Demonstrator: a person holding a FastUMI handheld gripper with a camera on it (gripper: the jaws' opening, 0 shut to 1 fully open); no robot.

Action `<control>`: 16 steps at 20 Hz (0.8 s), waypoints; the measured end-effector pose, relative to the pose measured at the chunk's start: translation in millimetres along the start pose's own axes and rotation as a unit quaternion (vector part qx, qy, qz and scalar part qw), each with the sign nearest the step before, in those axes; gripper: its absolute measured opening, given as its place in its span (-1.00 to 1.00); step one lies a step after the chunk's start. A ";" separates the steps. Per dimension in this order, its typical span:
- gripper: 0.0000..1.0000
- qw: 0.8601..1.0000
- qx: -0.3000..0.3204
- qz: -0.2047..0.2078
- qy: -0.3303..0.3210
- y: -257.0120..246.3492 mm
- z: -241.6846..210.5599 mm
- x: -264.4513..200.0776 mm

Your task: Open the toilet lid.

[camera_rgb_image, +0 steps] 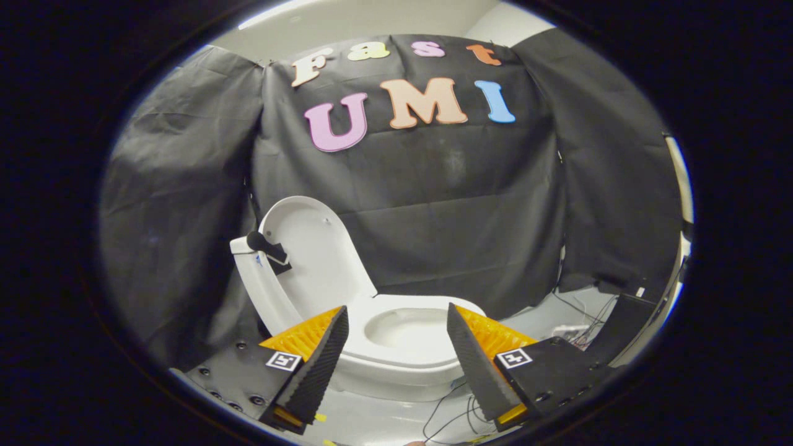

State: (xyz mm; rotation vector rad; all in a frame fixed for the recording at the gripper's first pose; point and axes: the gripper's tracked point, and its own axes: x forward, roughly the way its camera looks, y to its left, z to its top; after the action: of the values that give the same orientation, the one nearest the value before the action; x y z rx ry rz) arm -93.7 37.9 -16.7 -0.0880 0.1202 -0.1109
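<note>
My claw point(396, 347) hangs wide apart, empty. Beyond it the toilet lid point(316, 254) stands raised against the cistern: stiff, smooth, light plastic, best hooked at its rim.

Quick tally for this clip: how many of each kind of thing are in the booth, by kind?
Toilet: 1, its lid standing upright and open
Black handle piece on the lid's edge: 1
Tongs: 1, fingers open with nothing between them, the toilet bowl just ahead
Bundle of thin wires on the floor: 1
Total: 4
</note>
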 end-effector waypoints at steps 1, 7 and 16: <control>0.97 1.000 -0.002 0.001 -0.004 2.0 3.5 -1.0; 0.97 1.000 -0.027 0.008 -0.008 8.9 9.8 -4.1; 0.97 1.000 -0.023 0.010 0.009 9.4 -5.0 -5.7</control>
State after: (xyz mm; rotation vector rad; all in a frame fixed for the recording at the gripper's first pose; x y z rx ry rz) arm -98.9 47.5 -21.9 -0.1309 0.1412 -0.0884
